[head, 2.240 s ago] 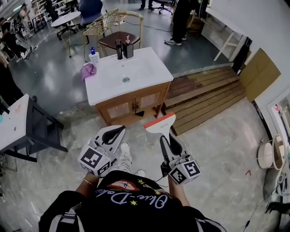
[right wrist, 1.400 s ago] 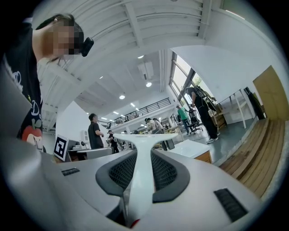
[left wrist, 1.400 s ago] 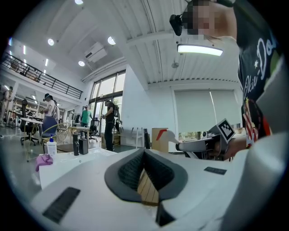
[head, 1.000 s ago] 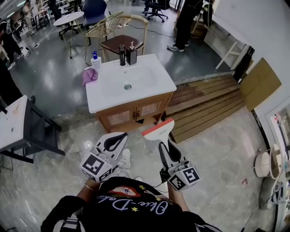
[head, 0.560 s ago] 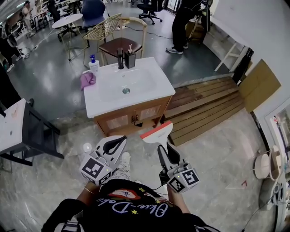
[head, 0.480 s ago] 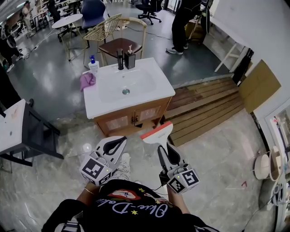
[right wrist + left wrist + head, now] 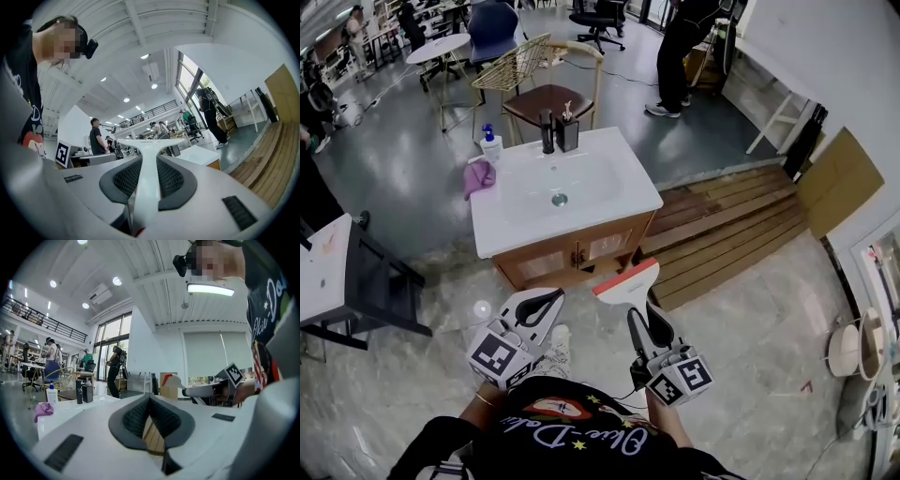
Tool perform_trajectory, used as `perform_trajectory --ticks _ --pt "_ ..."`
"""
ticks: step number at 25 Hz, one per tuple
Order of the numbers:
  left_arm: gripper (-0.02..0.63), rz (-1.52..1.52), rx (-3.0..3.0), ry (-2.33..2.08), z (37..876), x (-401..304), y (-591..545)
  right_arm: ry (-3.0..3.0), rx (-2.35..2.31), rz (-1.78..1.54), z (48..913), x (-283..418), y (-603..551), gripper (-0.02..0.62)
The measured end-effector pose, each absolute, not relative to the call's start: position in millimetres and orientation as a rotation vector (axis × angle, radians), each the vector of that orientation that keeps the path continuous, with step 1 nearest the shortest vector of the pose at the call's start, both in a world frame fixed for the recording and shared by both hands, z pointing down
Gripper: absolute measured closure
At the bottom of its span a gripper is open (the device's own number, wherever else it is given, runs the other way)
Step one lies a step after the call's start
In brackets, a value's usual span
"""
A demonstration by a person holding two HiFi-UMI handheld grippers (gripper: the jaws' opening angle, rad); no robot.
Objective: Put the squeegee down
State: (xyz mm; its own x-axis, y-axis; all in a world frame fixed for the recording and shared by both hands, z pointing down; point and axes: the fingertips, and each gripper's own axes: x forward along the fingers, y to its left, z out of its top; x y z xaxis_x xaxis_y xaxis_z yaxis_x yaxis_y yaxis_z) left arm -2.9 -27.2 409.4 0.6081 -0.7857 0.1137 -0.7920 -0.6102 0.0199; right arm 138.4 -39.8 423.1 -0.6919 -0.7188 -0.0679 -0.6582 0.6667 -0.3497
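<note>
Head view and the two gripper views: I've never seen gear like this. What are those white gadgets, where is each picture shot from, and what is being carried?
No robot here: a person holds a white two-jaw gripper in each hand. The head view looks down from a camera on the person's head; the other two cameras ride on the grippers, looking along their jaws. The right gripper is clamped on a white squeegee with a red edge. The left gripper is closed and empty. Ahead stands a white washbasin on a wooden cabinet, carrying a purple cloth, a soap pump bottle and a black tap.
</note>
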Motion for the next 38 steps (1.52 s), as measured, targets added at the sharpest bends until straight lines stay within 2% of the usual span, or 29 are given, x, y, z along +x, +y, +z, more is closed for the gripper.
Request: perform_trajectory --ticks 38 --pt "0.607 0.135 2.794 -1.276 412.4 -8.0 -115.8 2.675 -1.198 -0.452 421.3 131.1 -119.9 0.486"
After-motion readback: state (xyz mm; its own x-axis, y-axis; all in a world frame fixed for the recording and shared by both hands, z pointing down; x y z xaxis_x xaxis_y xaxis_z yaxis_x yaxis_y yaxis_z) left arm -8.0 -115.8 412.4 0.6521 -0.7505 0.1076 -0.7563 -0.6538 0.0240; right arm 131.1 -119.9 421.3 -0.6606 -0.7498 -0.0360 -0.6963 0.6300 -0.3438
